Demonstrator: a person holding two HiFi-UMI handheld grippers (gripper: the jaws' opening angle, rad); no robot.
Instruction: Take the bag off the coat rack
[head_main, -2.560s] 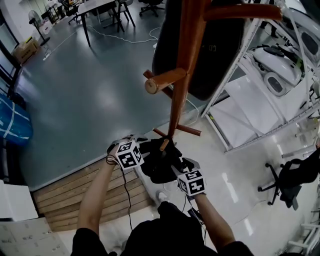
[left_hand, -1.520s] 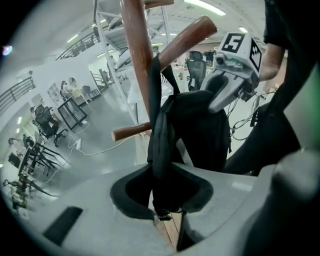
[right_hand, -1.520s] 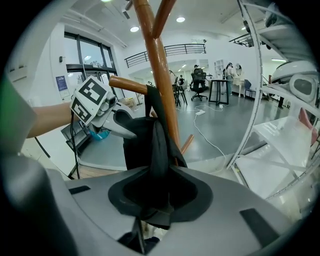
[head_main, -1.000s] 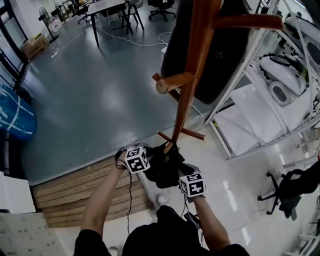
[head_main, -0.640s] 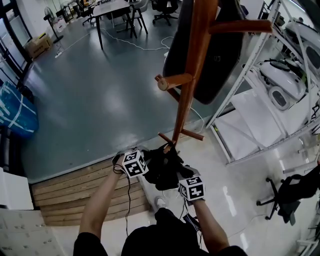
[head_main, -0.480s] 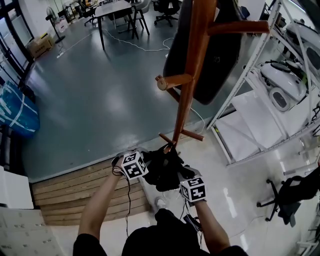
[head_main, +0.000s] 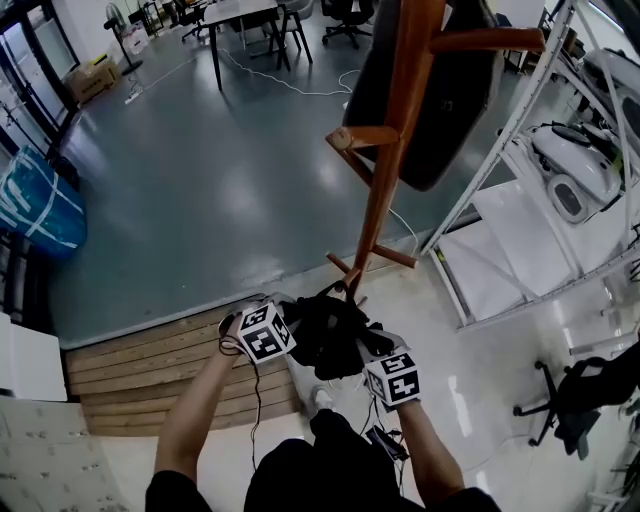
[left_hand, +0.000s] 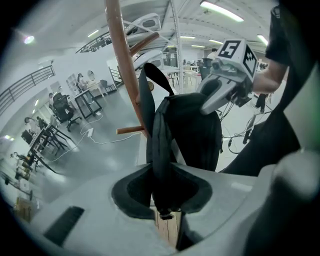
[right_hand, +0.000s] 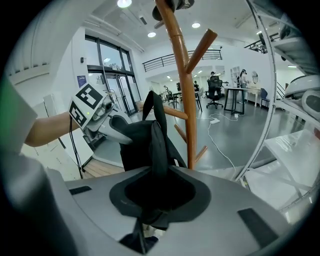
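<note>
One black bag (head_main: 325, 335) hangs clear of the wooden coat rack (head_main: 385, 190), low by the rack's feet and slung between two grippers. The left gripper (left_hand: 162, 200) has its jaws pinched tight on one black strap (left_hand: 160, 145), and the right gripper (right_hand: 152, 200) is clamped on a second strap (right_hand: 157, 145). Open grey floor (head_main: 200, 180) spreads to the left, while a white shelving frame (head_main: 480, 170) crowds the rack's right side.
</note>
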